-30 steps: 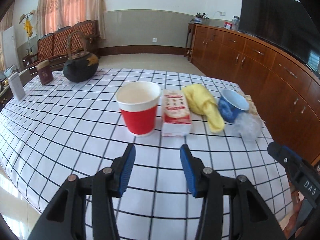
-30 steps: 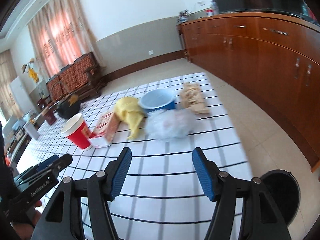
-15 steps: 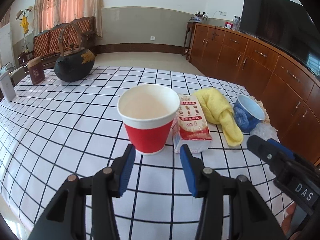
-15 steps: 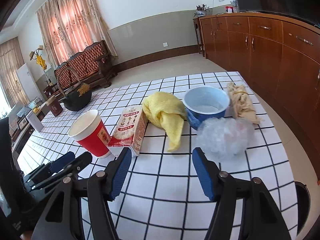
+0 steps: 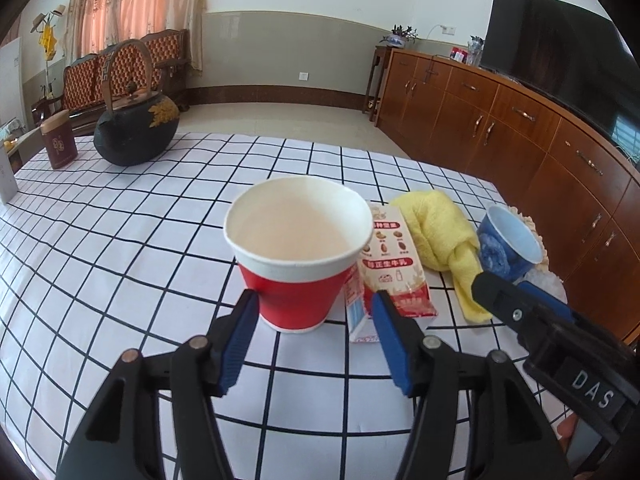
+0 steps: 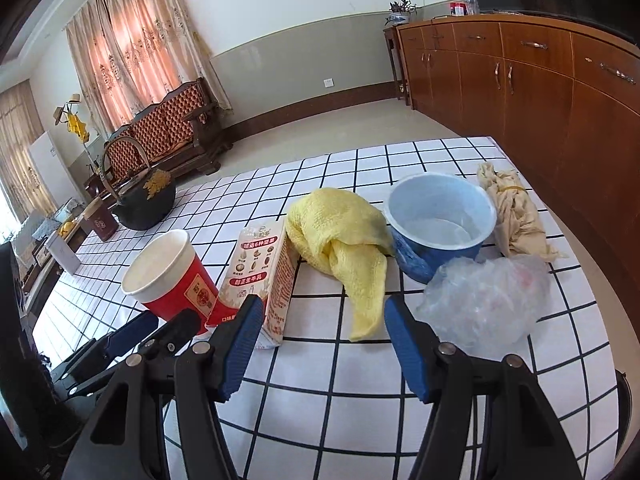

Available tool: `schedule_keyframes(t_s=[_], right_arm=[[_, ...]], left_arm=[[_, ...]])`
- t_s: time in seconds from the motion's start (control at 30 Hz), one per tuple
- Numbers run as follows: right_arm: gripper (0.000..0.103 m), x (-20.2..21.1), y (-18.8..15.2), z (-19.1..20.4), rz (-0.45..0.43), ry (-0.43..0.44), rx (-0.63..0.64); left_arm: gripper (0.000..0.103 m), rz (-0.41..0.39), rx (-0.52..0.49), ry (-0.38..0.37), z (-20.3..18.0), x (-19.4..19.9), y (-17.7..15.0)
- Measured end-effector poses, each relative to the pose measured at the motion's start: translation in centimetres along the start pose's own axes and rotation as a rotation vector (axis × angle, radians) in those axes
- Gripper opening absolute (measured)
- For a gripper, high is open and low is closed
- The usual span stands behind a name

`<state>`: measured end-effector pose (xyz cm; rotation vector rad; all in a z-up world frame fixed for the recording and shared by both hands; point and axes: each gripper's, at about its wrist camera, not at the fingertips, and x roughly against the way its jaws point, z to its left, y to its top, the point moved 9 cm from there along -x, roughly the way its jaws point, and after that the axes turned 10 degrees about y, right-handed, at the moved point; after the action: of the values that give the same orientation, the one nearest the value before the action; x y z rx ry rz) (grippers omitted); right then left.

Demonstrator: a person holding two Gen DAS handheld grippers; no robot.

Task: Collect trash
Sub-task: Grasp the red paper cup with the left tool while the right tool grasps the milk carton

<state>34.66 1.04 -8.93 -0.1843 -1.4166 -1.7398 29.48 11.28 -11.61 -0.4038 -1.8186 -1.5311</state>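
Note:
A red paper cup [image 5: 298,268] with a white rim stands upright on the checked tablecloth [image 5: 120,248]. My left gripper [image 5: 315,304] is right in front of it, jaws opening, with the cup's base between the fingertips and no pad pressing. To the cup's right lie a milk carton [image 5: 394,268], a yellow cloth [image 6: 340,228], a blue bowl [image 6: 440,220], a crumpled clear plastic bag [image 6: 484,300] and a wad of brown paper [image 6: 512,208]. My right gripper [image 6: 325,308] hangs open before the cloth's tail, between carton and bag, holding nothing.
A black kettle [image 5: 136,132] and a dark red tin [image 5: 60,146] stand at the far left of the table. Wooden cabinets [image 5: 520,140] run along the right, close to the table's right edge. A black round object [image 6: 624,404] sits on the floor there.
Both grippers have moved closer to the row of items. The left jaws now stand wider, and the red cup's base lies between their tips.

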Motion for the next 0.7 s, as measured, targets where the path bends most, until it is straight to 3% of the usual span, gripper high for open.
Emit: schedule_keyframes(t_s=[0.33, 0.7], right_arm=[[0.065, -0.8, 0.6, 0.2, -0.009, 0.016, -0.010], [0.065, -1.2, 0.5, -0.8, -0.009, 0.000, -0.016]], left_arm=[[0.072, -0.033, 0.057, 0.004, 0.8, -0.1, 1.0], [0.072, -0.018, 0.050, 0.032, 0.4, -2.2, 1.7]])
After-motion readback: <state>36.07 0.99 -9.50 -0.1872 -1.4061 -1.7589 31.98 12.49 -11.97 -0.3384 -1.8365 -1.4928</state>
